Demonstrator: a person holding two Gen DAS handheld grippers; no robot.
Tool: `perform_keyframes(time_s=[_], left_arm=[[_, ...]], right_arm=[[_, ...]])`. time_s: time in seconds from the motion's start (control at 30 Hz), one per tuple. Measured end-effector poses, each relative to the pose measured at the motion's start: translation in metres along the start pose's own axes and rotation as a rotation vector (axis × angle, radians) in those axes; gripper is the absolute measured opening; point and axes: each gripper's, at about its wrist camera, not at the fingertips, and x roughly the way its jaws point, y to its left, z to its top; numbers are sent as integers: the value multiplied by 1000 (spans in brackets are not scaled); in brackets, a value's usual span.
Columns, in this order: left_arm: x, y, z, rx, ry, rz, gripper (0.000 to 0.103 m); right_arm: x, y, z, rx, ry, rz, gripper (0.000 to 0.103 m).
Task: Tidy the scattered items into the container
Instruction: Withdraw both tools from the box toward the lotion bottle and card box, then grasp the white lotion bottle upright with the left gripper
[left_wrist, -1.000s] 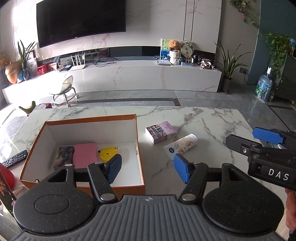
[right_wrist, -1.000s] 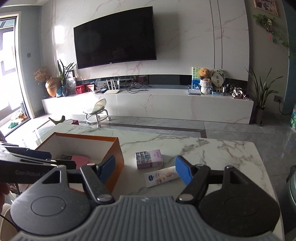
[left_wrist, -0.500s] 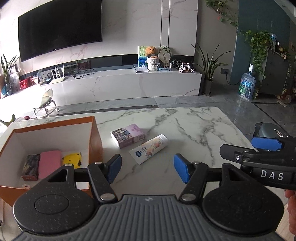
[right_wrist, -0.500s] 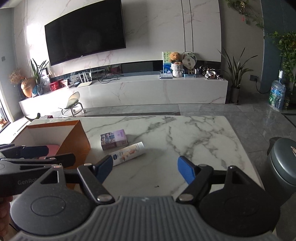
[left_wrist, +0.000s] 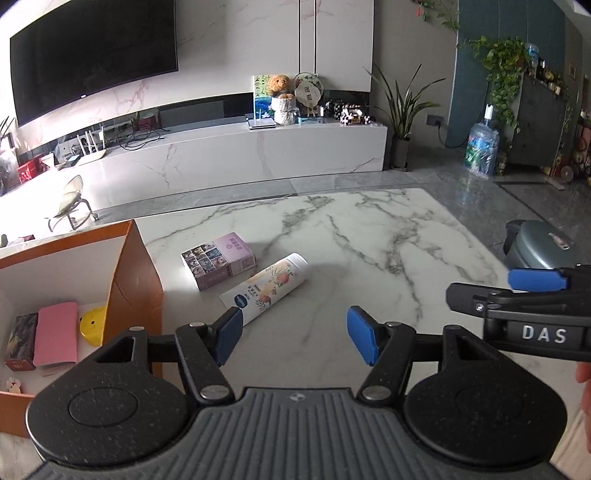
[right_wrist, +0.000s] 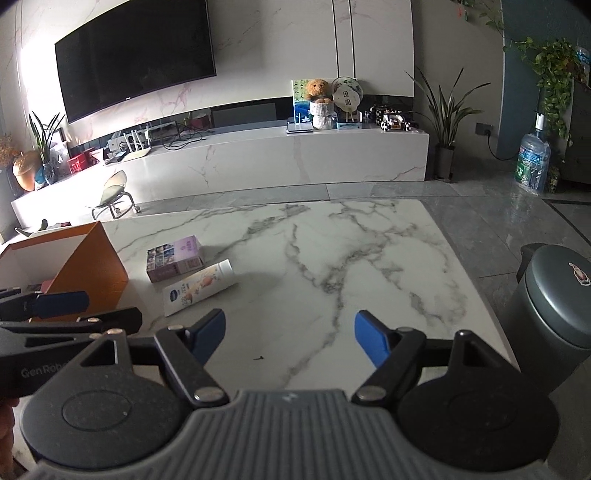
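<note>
Box (left_wrist: 136, 295) left of left gripper (left_wrist: 295, 332) holds pink pad (left_wrist: 55, 334), yellow tape (left_wrist: 92, 325), dark pack (left_wrist: 20, 339). Tube (left_wrist: 267, 286) and carton (left_wrist: 218, 260) on bench (left_wrist: 369, 240), ahead. Both grippers' jaws wide, empty; right gripper (right_wrist: 290, 336).

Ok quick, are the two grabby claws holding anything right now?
Left gripper: open, holding nothing, above the table near the lotion tube.
Right gripper: open, holding nothing, over bare marble table.
</note>
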Motion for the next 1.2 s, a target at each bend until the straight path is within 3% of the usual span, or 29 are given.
perform_keyframes(time_s=[0.37,0.47,0.8,1.0,1.13,1.2], left_arm=[[92,-3,20,125,100,36,74],[112,-2,24,153,114,44,80],[158,-10,19,305,121,109,88],[179,-4,19,235,144,122,88],[184,6,24,166,150,82,88],[187,13,25,114,156,45,78]], right_arm=[[56,-35,-1,56,75,-4,79],[73,-39,1,54,96,12,79],[130,-21,11,12,139,41,79],[144,-13,13,10,149,62,79],[147,-13,13,8,154,62,79],[148,-15,13,17,163,60,79]])
